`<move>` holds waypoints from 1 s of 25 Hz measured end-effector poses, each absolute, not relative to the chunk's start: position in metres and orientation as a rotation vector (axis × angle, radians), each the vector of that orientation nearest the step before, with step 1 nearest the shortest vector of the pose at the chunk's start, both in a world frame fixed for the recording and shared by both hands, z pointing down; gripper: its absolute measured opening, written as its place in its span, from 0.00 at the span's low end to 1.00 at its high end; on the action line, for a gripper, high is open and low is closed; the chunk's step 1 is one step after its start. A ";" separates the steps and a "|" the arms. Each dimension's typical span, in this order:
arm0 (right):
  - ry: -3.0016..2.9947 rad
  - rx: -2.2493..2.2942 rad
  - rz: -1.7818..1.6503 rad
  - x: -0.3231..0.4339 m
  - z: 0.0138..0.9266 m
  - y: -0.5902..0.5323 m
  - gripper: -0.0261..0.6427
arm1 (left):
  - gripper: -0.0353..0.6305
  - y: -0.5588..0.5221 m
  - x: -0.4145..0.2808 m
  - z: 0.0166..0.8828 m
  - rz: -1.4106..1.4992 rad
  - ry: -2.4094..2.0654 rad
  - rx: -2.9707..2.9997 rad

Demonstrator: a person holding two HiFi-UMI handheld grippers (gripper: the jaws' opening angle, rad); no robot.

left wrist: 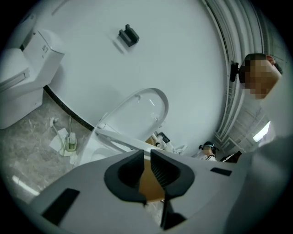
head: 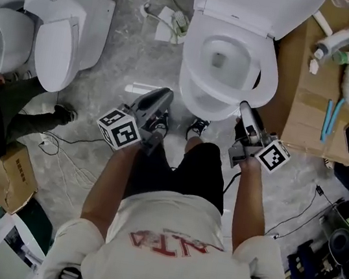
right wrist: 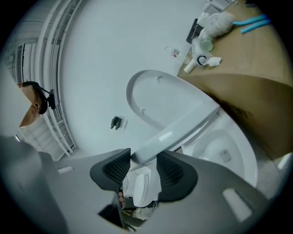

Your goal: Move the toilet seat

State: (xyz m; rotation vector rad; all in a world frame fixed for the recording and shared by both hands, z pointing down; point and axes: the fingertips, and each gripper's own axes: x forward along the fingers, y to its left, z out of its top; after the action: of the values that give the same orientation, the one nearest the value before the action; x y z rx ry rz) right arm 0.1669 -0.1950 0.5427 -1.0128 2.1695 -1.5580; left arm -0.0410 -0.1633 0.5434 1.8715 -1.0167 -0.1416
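The white toilet (head: 197, 96) stands just ahead of me, its lid (head: 248, 3) leaning back against the wall. The toilet seat (right wrist: 183, 125) is lifted off the bowl and slants up. My right gripper (head: 244, 106) is at its front right rim, and in the right gripper view both pads of the right gripper (right wrist: 143, 153) press on the seat's edge. My left gripper (head: 166, 93) hangs at the bowl's front left. In the left gripper view its jaws (left wrist: 147, 157) stand a narrow gap apart with nothing between them, and the seat (left wrist: 114, 137) lies beyond them.
A second toilet (head: 63, 32) stands at the left. A cardboard box (head: 318, 106) with bottles and small tools is close on the right of the bowl. Cables and a plug (head: 170, 23) lie on the floor behind. A person (head: 8, 109) stands at the left edge.
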 end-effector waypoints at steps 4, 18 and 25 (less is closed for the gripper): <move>2.216 -1.018 -1.504 0.168 0.525 -0.220 0.30 | 0.12 -0.171 -0.037 0.513 -0.162 -1.050 1.908; 2.143 -1.128 -1.514 0.171 0.498 -0.274 0.30 | 0.11 -0.210 -0.007 0.411 -0.123 -1.137 2.132; 2.136 -1.158 -1.472 0.172 0.484 -0.303 0.30 | 0.10 -0.229 -0.006 0.382 -0.034 -1.179 2.232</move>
State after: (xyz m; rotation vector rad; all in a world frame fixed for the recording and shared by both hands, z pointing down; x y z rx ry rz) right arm 0.1717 -0.3035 0.4841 -1.1578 2.1357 -1.4719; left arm -0.0059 -0.2291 0.3820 2.2322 -1.1790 -0.0342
